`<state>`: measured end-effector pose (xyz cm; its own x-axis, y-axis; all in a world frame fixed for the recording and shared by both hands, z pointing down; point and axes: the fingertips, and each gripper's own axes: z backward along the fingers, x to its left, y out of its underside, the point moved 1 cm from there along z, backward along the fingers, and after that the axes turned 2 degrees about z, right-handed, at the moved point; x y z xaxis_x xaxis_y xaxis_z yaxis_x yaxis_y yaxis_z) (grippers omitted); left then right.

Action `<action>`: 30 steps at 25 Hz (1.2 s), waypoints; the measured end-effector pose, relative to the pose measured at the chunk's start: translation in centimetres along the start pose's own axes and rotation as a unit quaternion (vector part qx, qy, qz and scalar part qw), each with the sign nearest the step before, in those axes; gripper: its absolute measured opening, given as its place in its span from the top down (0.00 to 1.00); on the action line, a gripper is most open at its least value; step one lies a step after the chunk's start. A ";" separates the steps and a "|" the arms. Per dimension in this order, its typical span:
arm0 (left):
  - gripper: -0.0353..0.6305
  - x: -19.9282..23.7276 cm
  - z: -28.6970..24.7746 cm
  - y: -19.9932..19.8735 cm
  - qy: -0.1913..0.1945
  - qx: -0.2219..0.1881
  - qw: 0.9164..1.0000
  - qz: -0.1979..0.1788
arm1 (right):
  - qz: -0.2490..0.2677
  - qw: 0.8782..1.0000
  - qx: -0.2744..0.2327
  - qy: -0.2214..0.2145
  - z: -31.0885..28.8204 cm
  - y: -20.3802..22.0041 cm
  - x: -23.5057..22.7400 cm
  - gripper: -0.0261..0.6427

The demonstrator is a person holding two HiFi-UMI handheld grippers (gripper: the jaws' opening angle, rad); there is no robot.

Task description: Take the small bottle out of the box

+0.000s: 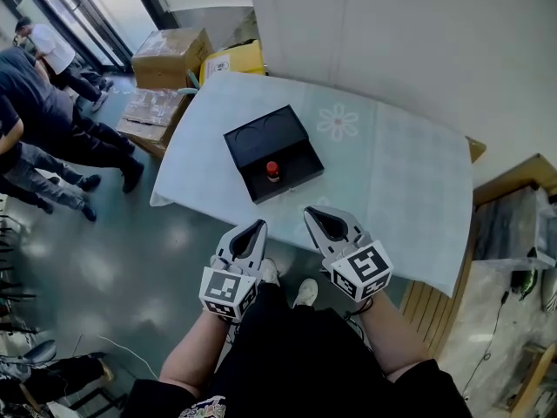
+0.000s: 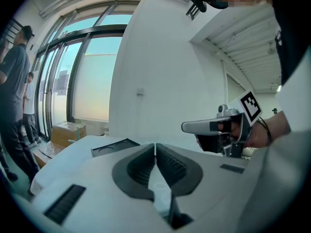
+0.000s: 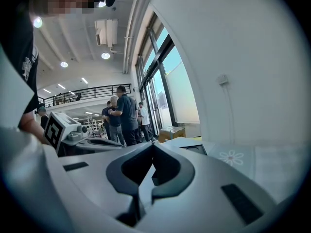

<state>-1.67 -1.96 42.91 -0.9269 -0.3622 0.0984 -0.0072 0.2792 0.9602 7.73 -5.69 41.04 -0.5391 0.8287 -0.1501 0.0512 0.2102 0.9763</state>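
Looking like a big open work hall, not a home: tall dark-framed glass windows (image 2: 73,72) running floor to ceiling, a black-railed mezzanine (image 3: 87,92) overlooking it. Brown cardboard boxes (image 1: 170,57) sitting on the shiny grey-green floor (image 1: 148,268), people (image 3: 121,113) standing around.

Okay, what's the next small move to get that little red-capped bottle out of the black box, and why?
Probably open the right gripper first. Its jaws are shut, like the left gripper's, and both sit at the table's near edge, short of the box where the small bottle stands upright and uncovered.
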 end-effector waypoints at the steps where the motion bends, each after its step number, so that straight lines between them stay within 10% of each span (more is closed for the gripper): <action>1: 0.90 0.2 -0.2 0.0 -0.001 0.000 1.000 0.002 | 0.000 1.000 0.001 0.002 -0.1 0.0 -0.1 0.93; 30: 0.74 8.6 -11.0 5.3 0.055 0.066 0.996 -0.036 | -0.039 0.995 0.050 0.079 -7.2 2.5 -6.3 0.93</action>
<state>-5.56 -13.34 51.74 -0.8753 -0.4790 0.0665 -0.1271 0.3604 0.9241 5.15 -14.11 45.54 -0.6695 0.7177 -0.1913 0.0832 0.3284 0.9409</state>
